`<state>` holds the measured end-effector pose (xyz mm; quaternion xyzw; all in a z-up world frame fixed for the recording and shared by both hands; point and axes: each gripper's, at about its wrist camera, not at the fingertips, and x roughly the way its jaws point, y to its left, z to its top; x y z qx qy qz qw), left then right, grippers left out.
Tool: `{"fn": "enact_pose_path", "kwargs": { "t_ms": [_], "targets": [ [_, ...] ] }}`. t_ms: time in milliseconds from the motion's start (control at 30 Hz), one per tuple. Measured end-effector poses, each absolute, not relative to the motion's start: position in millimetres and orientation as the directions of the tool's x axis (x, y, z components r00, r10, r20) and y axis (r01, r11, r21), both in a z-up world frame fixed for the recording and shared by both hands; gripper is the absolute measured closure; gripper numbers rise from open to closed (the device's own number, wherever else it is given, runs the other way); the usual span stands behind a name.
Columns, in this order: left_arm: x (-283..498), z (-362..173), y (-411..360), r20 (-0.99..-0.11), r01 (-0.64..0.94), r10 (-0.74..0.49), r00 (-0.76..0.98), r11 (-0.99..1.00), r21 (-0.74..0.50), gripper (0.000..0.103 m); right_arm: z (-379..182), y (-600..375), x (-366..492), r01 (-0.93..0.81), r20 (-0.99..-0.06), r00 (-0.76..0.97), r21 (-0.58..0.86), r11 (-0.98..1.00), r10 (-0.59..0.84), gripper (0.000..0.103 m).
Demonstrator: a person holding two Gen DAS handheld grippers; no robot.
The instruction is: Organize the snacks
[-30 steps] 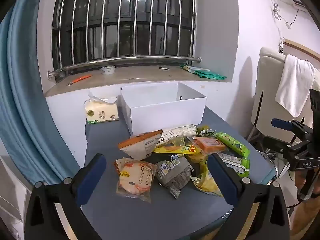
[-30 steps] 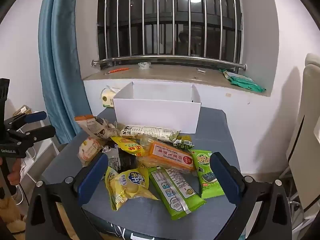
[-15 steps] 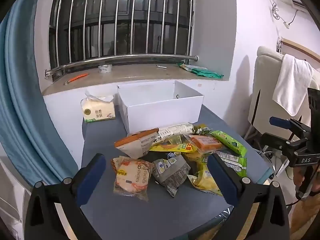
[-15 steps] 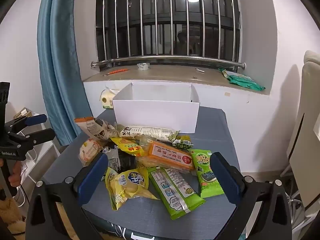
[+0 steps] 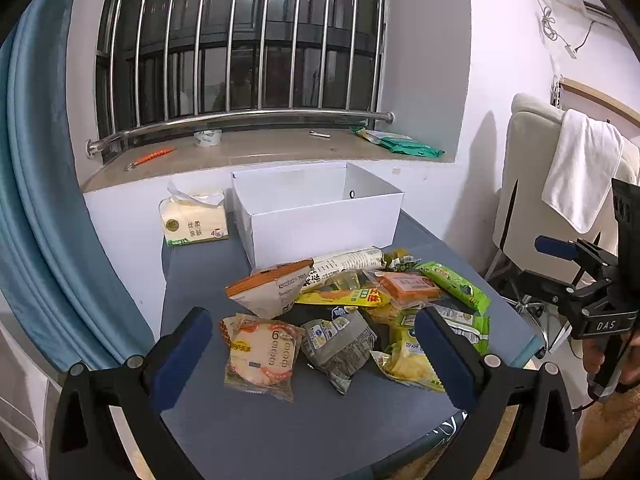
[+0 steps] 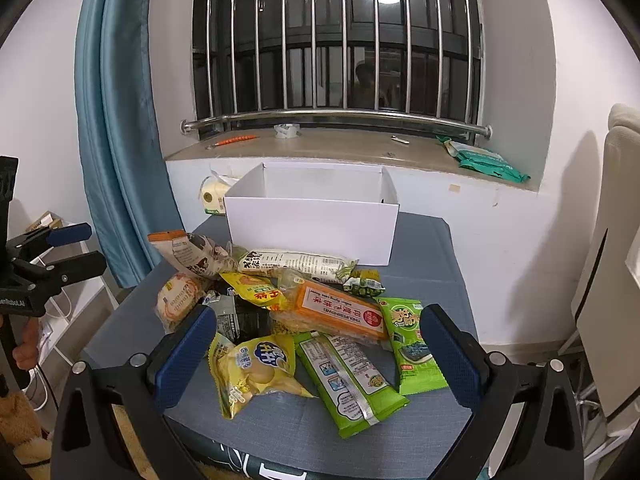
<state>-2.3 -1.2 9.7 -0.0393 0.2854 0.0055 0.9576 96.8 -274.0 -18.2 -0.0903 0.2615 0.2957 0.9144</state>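
1. Hovering at the near edge of the worktop point(image 5: 208, 280), the left hand-held gripper point(image 5: 312, 344) has its jaws spread wide and holds nothing; the right hand-held gripper point(image 6: 316, 340) is just as wide and empty.
2. All the snacks lie in one overlapping heap in front of the open white box point(image 6: 312, 224), which looks empty.
3. Nearest the left gripper are a round-cake packet point(image 5: 260, 356) and a grey packet point(image 5: 336, 344), touching each other; closing between them could pinch both.
4. Nearest the right are a yellow bag point(image 6: 256, 364) and a long green packet point(image 6: 352, 376), whose end reaches the worktop's front edge; a nudge could push it off.
5. The orange packet point(image 6: 344, 312) rests on others, so pulling one from beneath would likely drag or topple the heap.
6. These slick, puffy wrappers may slip from a shallow grip or crush under a hard one.
7. Both grippers aiming at the middle risk colliding.
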Motion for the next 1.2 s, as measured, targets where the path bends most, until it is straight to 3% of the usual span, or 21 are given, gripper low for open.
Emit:
{"fn": "enact_pose_path", "kwargs": {
  "t_ms": [1200],
  "targets": [
    [-1.2,5.3,-2.7,-0.563,-0.039,0.003,0.826,0.998,-0.052,0.0,-16.7,-278.7,96.7,-0.584,-0.529,0.691,-0.006,0.812,0.492,0.0]
  ]
}}
